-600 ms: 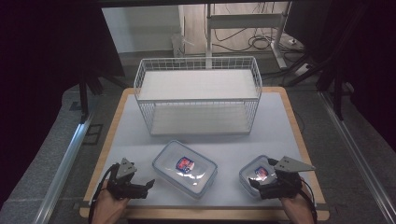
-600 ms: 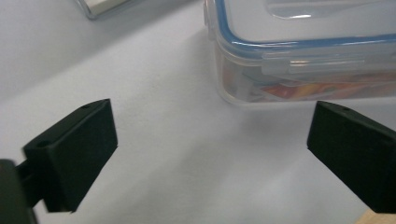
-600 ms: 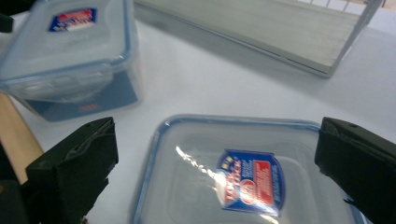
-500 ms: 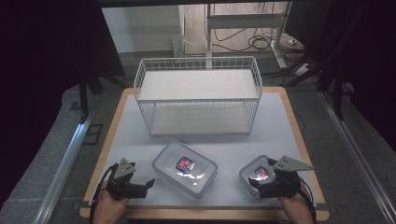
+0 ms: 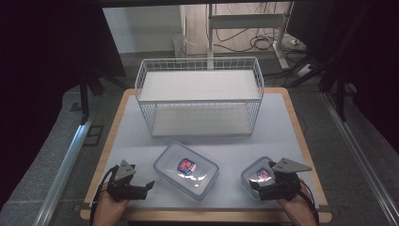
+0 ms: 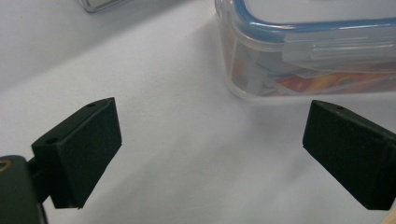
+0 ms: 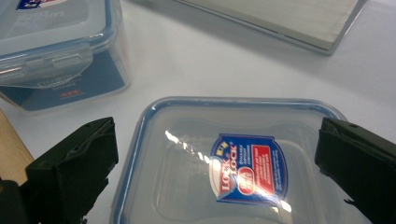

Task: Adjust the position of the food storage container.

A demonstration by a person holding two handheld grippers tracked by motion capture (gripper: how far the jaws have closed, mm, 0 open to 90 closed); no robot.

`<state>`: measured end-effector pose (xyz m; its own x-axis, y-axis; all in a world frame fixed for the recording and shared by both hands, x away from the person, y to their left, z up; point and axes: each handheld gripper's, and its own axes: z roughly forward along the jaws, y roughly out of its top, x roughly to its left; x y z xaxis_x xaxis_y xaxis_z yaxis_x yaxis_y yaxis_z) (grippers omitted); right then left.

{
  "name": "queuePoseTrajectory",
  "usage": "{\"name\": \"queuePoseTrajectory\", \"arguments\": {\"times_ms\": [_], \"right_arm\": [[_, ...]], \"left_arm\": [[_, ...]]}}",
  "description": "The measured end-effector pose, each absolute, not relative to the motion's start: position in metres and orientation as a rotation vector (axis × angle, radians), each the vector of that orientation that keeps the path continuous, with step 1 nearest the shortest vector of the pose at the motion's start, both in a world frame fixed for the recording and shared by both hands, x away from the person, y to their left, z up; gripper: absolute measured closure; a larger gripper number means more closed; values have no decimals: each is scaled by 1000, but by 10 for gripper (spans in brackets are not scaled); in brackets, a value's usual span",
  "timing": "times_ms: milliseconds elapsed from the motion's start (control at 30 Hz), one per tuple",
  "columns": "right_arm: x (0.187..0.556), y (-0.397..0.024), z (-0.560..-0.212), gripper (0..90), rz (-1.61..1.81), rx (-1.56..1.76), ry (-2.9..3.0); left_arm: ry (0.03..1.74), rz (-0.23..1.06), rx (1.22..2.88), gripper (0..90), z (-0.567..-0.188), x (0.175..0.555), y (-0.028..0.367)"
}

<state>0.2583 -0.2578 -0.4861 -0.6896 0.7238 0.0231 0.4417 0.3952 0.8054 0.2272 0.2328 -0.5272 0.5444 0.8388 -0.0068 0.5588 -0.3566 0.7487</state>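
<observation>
A large clear rectangular container point(image 5: 187, 169) with a blue-rimmed lid and a red and blue label lies at the front middle of the white mat. A smaller square container point(image 5: 258, 175) of the same kind sits at the front right. My left gripper point(image 5: 141, 188) rests low on the mat just left of the large container, pointing at it, open. In the left gripper view its jaws point(image 6: 210, 140) stand wide apart with bare mat between them and the container's corner point(image 6: 317, 56) beyond. My right gripper point(image 7: 215, 163) hovers open over the small container's lid point(image 7: 243, 168), one jaw at each side.
A white wire basket point(image 5: 200, 94) with two shelf boards stands at the back middle of the table point(image 5: 301, 141). In the right gripper view the large container point(image 7: 51, 51) is at the upper left and the basket's lower board point(image 7: 280, 23) at the upper right. Dark floor surrounds the table.
</observation>
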Motion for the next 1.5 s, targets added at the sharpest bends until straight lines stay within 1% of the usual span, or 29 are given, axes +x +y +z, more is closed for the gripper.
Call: {"name": "queuePoseTrajectory", "arguments": {"times_ms": [367, 400, 433, 500, 567, 600, 633, 667, 700, 733, 767, 800, 833, 900, 933, 1067, 1433, 1500], "right_arm": [[253, -247, -482, 0, 1210, 969, 2367], [252, -246, -482, 4, 1212, 959, 2403], [251, -245, -483, 35, 1201, 965, 2405], [251, -243, -483, 130, 1192, 960, 2430], [250, -241, -482, 249, 1195, 960, 2459], [249, -240, -482, 351, 1199, 958, 2483], [248, -239, -481, 408, 1204, 945, 2506], [248, -239, -481, 408, 1204, 945, 2506], [245, -235, -480, 589, 1195, 922, 2551], [244, -234, -480, 641, 1196, 900, 2561], [244, -234, -480, 641, 1196, 900, 2561], [242, -231, -479, 714, 1192, 889, 2569], [238, -225, -479, 826, 1165, 862, 2610], [236, -220, -482, 883, 1121, 842, 2640], [235, -217, -484, 897, 1089, 837, 2659], [235, -214, -488, 900, 981, 859, 2648], [246, -224, -488, 900, 1009, 900, 2587], [254, -231, -488, 900, 1013, 936, 2553]], "left_arm": [[1124, 497, 2042, 47, -524, 226, 233], [1126, 497, 2040, 49, -524, 226, 233], [1127, 497, 2038, 49, -523, 226, 232], [1129, 507, 2035, 45, -522, 225, 232], [1127, 507, 2031, 42, -522, 225, 232], [1125, 504, 2022, 42, -521, 225, 233], [1125, 504, 2022, 43, -521, 225, 233], [1126, 498, 2009, 43, -521, 225, 233], [1125, 496, 1996, 44, -520, 225, 234], [1125, 499, 1992, 46, -520, 224, 234], [1125, 499, 1992, 47, -520, 224, 234], [1126, 502, 1994, 47, -520, 224, 234], [1128, 509, 1997, 48, -520, 224, 234], [1133, 512, 1998, 48, -520, 225, 234], [1134, 512, 1998, 49, -520, 225, 233], [1135, 522, 2003, 49, -520, 224, 232], [1146, 494, 1990, 107, -519, 225, 230], [1145, 486, 1997, 118, -519, 225, 229]]}}
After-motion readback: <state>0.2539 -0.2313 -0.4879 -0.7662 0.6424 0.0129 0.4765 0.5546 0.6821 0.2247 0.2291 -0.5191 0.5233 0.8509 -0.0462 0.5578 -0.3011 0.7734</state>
